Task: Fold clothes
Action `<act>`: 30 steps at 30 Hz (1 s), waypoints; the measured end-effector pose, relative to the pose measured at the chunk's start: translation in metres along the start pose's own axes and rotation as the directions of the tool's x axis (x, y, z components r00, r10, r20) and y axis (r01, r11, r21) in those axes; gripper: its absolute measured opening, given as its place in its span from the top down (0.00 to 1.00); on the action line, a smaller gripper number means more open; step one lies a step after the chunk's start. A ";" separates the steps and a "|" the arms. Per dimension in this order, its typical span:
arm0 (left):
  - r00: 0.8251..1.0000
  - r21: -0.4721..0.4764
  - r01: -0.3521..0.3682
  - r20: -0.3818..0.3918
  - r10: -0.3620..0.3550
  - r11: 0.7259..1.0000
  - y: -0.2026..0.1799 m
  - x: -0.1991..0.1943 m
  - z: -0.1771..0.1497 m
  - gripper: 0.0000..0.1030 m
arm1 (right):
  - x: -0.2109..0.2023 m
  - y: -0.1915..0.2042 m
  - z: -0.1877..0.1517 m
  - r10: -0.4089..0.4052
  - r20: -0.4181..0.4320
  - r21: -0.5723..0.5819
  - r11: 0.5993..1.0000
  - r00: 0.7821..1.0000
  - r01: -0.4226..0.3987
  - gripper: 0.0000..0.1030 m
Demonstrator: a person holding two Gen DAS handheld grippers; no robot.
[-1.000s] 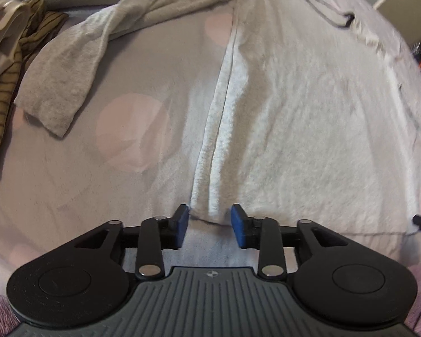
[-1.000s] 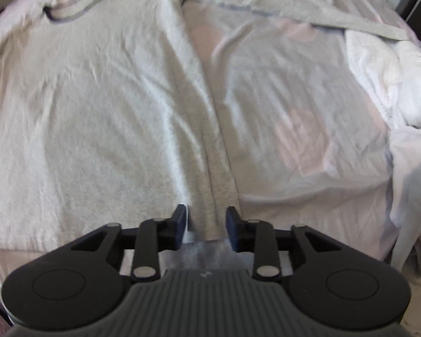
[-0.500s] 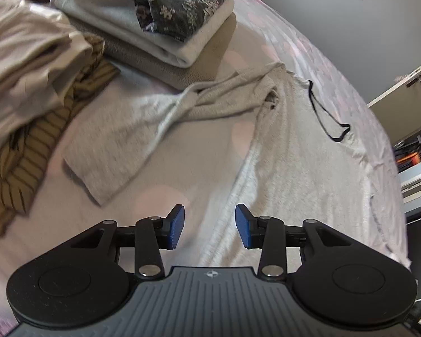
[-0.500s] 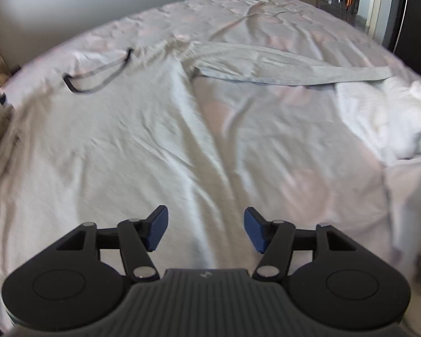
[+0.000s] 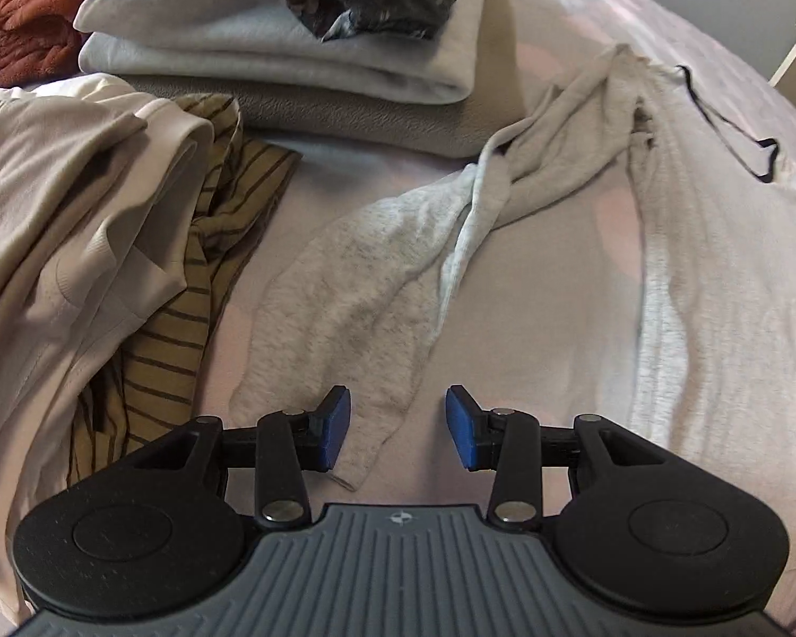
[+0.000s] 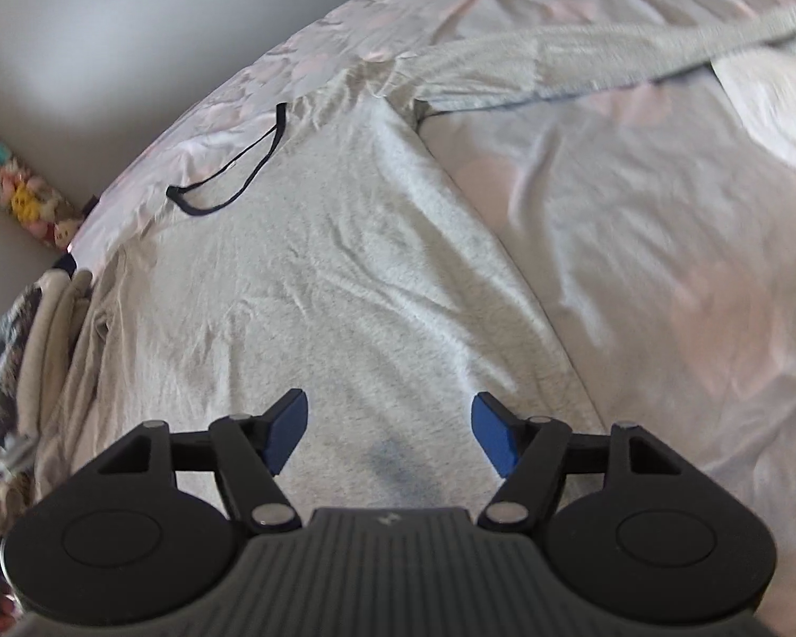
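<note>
A light grey long-sleeved shirt (image 6: 318, 286) lies flat on the bed, its black-trimmed neckline (image 6: 228, 180) at the far side. One sleeve (image 5: 355, 308) runs crumpled toward the left gripper (image 5: 398, 427), which is open. The cuff lies just below its blue pads, nearer the left one, and nothing is pinched. The shirt's body (image 5: 716, 292) shows on the right of that view. The right gripper (image 6: 391, 435) hovers open over the lower body of the shirt, near its side edge. The other sleeve (image 6: 583, 63) stretches straight out to the far right.
A stack of folded clothes (image 5: 292, 53) with a floral piece on top sits at the back left. A cream garment (image 5: 53, 239) and a mustard striped one (image 5: 185, 318) lie heaped on the left. A pale bedsheet (image 6: 663, 239) and a white duvet (image 6: 769, 85) lie right of the shirt.
The left gripper left the shirt's bottom edge and swung left to the sleeve cuff. The right gripper let go of the hem, opened wide, and tipped up over the shirt's body.
</note>
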State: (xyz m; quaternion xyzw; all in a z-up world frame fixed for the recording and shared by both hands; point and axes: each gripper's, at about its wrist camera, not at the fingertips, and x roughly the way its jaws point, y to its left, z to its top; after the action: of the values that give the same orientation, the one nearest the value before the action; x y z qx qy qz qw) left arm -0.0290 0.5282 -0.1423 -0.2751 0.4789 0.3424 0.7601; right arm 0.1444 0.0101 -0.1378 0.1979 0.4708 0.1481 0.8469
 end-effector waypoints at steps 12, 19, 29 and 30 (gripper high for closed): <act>0.982 0.077 -0.096 0.167 0.082 0.992 -0.005 -0.037 0.011 1.00 | 0.007 -0.004 0.000 0.057 -0.033 0.015 0.998 0.998 -0.057 0.31; 0.976 0.205 -0.028 0.216 -0.018 0.978 -0.025 -0.114 0.068 1.00 | 0.005 -0.008 0.001 0.083 -0.027 0.044 0.996 0.996 -0.082 0.31; 0.948 0.145 0.015 0.313 -0.060 0.989 -0.042 -0.184 0.196 1.00 | 0.007 -0.010 0.003 0.115 -0.028 0.065 0.992 0.993 -0.113 0.31; 0.946 0.137 -0.002 0.321 -0.042 0.991 -0.042 -0.186 0.207 1.00 | 0.007 -0.011 0.002 0.117 -0.028 0.067 0.991 0.993 -0.115 0.31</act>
State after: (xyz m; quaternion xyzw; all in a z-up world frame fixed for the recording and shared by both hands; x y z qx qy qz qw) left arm 0.0583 0.6091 0.1124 -0.1680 0.3672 0.3419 0.8485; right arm 0.1507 0.0026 -0.1471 0.2502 0.4767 0.1847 0.8222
